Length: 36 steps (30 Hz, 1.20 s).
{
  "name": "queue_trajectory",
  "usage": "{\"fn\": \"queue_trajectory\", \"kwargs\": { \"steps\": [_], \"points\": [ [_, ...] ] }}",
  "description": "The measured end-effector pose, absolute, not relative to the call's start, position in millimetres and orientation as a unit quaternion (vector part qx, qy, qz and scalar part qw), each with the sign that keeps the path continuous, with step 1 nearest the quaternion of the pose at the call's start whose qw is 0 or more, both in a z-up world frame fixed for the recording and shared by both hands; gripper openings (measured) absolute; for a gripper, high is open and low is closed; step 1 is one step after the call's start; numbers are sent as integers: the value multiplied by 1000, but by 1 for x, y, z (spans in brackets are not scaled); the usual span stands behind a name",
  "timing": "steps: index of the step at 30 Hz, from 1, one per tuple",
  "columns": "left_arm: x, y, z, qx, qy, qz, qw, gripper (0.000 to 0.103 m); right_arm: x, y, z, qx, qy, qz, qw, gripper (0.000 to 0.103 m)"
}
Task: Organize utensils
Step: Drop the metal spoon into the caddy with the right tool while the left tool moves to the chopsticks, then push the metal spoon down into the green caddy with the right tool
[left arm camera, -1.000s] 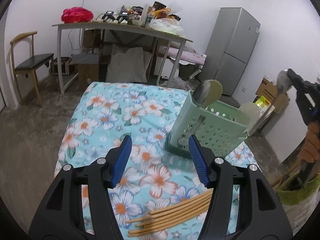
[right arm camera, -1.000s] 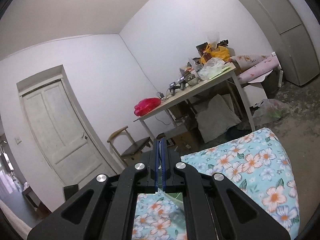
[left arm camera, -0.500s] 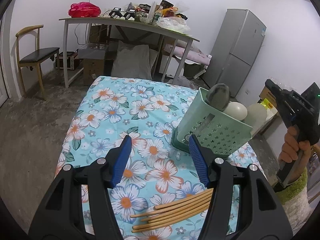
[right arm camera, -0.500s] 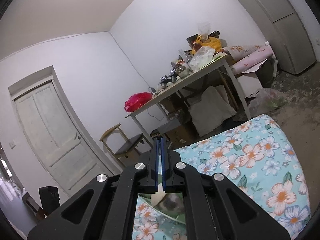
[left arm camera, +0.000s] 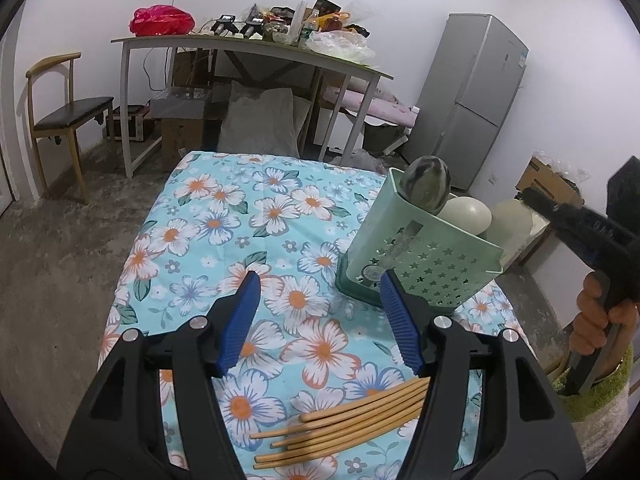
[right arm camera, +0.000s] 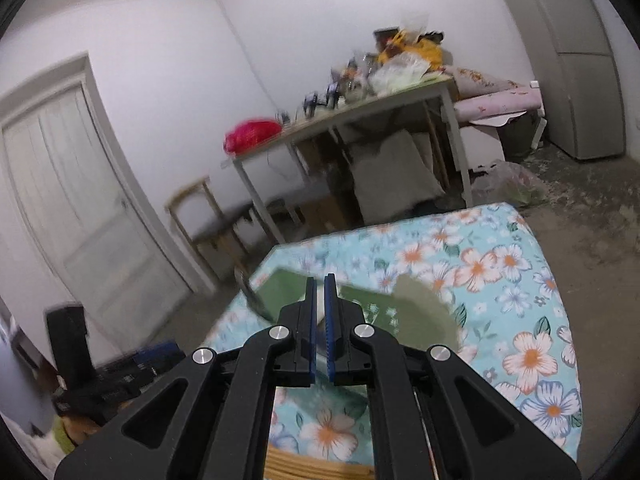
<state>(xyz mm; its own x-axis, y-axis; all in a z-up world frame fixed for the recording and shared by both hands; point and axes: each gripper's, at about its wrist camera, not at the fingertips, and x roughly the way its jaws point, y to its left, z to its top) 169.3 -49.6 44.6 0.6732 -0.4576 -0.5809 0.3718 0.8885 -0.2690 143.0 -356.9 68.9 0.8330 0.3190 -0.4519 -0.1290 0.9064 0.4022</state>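
A green perforated caddy stands on the flowered tablecloth, with one dark spoon and two pale spoons bowl-up inside it. Several wooden chopsticks lie in a bundle near the front, under my left gripper's right finger. My left gripper hovers just left of the caddy; its jaws are opening and nothing is between them. A hand holds my right gripper off the table's right edge. In the right wrist view, that gripper is shut over the blurred caddy.
Behind the table stand a cluttered desk, a wooden chair and a grey fridge. A cardboard box and a fuzzy green mat sit on the right. A white door is on the left.
My right gripper, first high at the right with a spoon, has come down lower without it. The caddy now shows one more spoon. The left gripper stayed put.
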Motion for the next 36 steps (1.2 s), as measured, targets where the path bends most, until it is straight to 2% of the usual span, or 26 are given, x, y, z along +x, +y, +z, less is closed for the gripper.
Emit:
{"fn": "queue_trajectory", "kwargs": {
  "steps": [7, 14, 15, 17, 18, 25, 36],
  "points": [
    [167, -46, 44, -67, 336, -224, 913, 60, 174, -342, 53, 213, 319, 148, 912, 5],
    [168, -37, 42, -76, 338, -218, 912, 60, 181, -335, 59, 230, 319, 157, 906, 7],
    [167, -37, 41, -77, 338, -218, 912, 60, 180, -337, 61, 231, 318, 151, 907, 9],
    [167, -37, 41, -77, 338, -219, 912, 60, 177, -342, 63, 234, 317, 135, 909, 36],
    [167, -37, 41, -77, 338, -219, 912, 60, 177, -345, 63, 235, 319, 124, 910, 39],
    [169, -36, 36, -84, 343, -223, 909, 60, 198, -342, 55, 237, 367, 120, 892, 40],
    [172, -27, 30, -96, 347, -211, 909, 60, 238, -323, 62, 276, 368, 181, 869, 34]
  ]
}}
